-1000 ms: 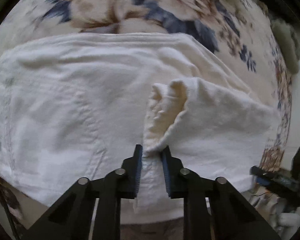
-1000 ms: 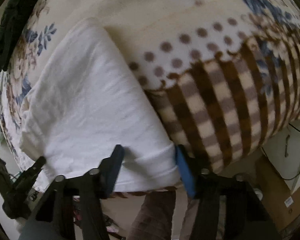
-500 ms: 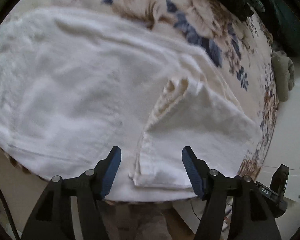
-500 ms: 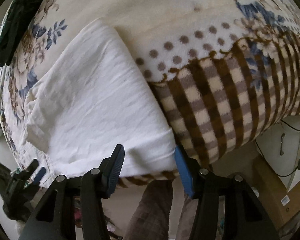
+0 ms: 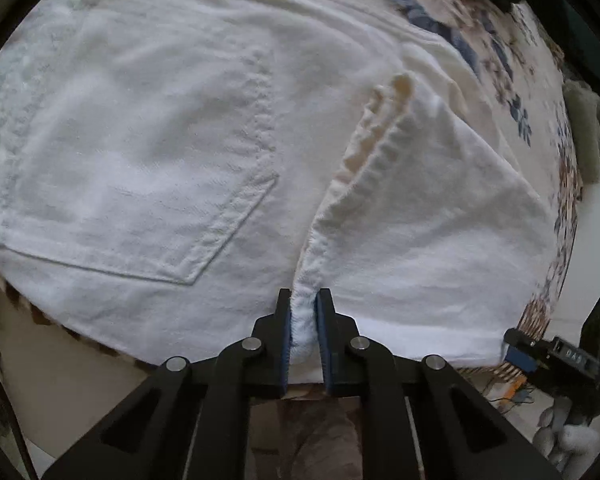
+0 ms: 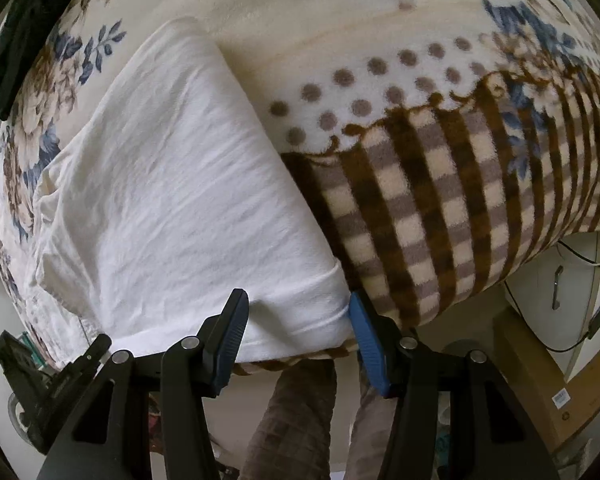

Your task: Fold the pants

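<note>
The pants (image 5: 148,128) lie on a blanket (image 6: 420,184), reaching its near edge. In the left view a pocket (image 5: 140,184) sits left and a folded-over leg (image 5: 432,232) lies on top at right. A dark garment (image 6: 16,40), perhaps, lies at the far left in the right view. A cabinet (image 6: 556,300) stands right of the blanket, below its edge.

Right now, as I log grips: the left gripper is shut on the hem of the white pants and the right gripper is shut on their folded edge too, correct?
Not quite. In the right wrist view the right gripper is open around the folded edge of the white pants, its pads not pressing it. The left gripper is indeed shut on the hem.
</note>
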`<action>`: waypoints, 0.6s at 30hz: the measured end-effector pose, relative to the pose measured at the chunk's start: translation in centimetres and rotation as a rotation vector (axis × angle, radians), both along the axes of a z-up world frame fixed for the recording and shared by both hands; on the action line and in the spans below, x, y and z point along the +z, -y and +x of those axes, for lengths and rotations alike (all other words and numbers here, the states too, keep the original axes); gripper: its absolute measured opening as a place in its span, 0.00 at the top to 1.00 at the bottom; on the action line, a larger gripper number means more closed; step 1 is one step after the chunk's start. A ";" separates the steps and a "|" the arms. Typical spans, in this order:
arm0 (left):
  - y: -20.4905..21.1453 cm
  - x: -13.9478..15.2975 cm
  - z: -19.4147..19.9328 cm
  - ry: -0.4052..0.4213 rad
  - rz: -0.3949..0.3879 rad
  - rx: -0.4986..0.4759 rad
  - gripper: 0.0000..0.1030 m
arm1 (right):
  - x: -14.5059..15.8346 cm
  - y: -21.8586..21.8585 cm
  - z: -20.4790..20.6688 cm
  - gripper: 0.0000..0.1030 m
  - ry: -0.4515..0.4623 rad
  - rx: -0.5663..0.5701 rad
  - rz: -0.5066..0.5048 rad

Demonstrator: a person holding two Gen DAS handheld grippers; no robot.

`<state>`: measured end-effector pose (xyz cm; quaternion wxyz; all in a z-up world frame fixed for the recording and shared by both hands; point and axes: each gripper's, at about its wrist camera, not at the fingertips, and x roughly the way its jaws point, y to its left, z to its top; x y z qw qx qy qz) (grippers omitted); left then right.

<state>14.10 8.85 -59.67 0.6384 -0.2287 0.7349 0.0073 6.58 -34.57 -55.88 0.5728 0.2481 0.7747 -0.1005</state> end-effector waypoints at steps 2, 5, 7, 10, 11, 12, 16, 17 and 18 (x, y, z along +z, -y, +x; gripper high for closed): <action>0.1 0.7 0.5 0.007 -0.002 -0.002 0.88 | 0.2 -0.1 0.2 0.46 -0.001 0.009 -0.006; -0.9 2.8 0.9 0.033 -0.007 0.026 0.86 | 0.4 -0.7 0.8 0.44 -0.001 0.014 -0.002; -2.1 4.9 0.7 0.113 0.018 0.058 0.80 | 0.7 -1.1 1.1 0.44 0.002 0.047 -0.021; -4.6 7.0 -0.3 0.189 0.097 0.106 0.22 | 2.7 -3.5 2.0 0.44 0.038 0.178 -0.117; -5.8 7.3 -0.8 0.197 0.121 0.132 0.01 | 3.3 -4.8 2.4 0.39 0.051 0.220 -0.133; -7.2 7.6 -1.5 0.209 0.148 0.185 0.00 | 3.7 -6.0 2.8 0.33 0.062 0.258 -0.143; -13.5 6.3 -5.0 0.191 0.134 0.501 0.01 | 4.6 -11.6 4.7 0.32 0.098 0.391 -0.146; -15.4 5.6 -6.2 0.179 0.104 0.634 0.01 | 4.7 -13.3 5.3 0.32 0.106 0.411 -0.131; -16.0 5.0 -7.0 0.176 0.075 0.718 0.02 | 4.7 -14.4 5.6 0.32 0.112 0.425 -0.123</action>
